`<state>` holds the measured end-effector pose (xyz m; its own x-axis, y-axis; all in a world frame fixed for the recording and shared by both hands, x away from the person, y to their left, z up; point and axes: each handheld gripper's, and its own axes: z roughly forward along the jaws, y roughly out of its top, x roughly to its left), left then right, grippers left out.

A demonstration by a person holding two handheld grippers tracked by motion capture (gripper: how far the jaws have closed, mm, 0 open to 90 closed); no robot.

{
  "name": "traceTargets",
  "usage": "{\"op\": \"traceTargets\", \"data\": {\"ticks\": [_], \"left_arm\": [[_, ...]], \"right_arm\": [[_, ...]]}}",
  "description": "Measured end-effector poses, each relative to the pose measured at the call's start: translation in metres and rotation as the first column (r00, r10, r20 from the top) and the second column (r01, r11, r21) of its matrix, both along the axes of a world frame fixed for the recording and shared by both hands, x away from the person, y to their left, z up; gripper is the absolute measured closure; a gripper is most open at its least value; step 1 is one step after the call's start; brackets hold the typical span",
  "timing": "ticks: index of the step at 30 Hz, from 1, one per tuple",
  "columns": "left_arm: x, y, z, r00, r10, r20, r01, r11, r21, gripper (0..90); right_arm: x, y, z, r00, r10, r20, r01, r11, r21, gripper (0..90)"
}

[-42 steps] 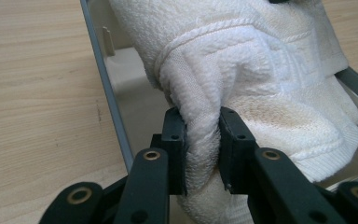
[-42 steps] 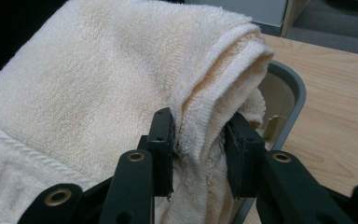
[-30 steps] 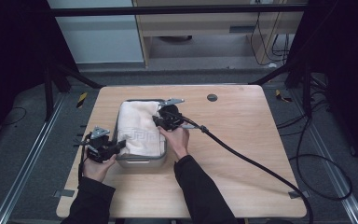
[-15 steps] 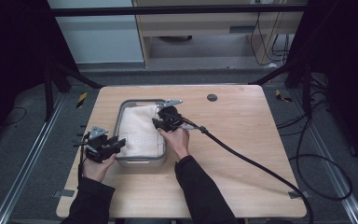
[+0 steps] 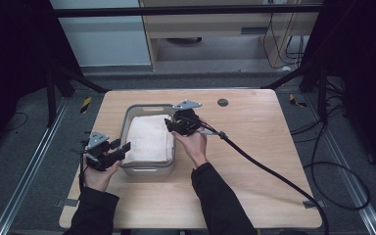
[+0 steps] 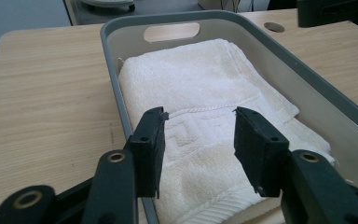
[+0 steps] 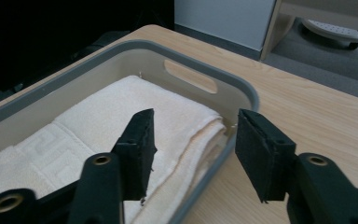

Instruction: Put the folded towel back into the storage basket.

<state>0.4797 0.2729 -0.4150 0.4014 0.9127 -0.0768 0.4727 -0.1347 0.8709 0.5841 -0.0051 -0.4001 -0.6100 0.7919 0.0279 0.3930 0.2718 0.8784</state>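
Towel: a folded white towel (image 5: 149, 138) lies flat inside the grey bin (image 5: 147, 169), covering most of its floor; a woven key-pattern band crosses it near the end closest to the person, clear in the left gripper view (image 6: 200, 135).
Bin: a grey rectangular plastic bin with rounded corners and a slot handle cut in its far end wall (image 6: 171, 31); it stands on the wooden table (image 5: 254, 127), left of centre, its long side running away from the person. Nothing else shows in it besides the towel.
Left gripper: the left gripper (image 5: 120, 149) is held at the bin's near left corner, jaws spread apart and holding nothing. In its own view (image 6: 198, 149) the jaws sit over the bin's left wall and the towel's patterned end; whether they touch the cloth cannot be told.
Right gripper: the right gripper (image 5: 174, 125) hovers at the bin's right rim, toward the far end, jaws parted and empty. In its own view (image 7: 193, 149) one jaw is over the towel's folded edge (image 7: 186, 135), the other outside the bin over the table, the rim between them.
Table: a round dark grommet (image 5: 222, 102) sits in the tabletop, well apart from the bin.
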Motion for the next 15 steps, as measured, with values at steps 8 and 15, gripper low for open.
{"op": "traceTargets", "data": {"ticks": [8, 15], "left_arm": [[-0.006, 0.002, 0.001, 0.9991, -0.009, 0.042, 0.009, 1.0, -0.002, 42.8], [-0.013, 0.007, -0.001, 0.9983, -0.014, 0.057, 0.014, 0.9999, 0.0, 38.3]], "right_arm": [[-0.015, -0.047, 0.013, 0.9989, -0.036, 0.029, 0.034, 0.9983, 0.047, 32.5], [-0.037, -0.101, 0.02, 0.9966, -0.07, 0.044, 0.066, 0.9951, 0.073, 24.5]]}}
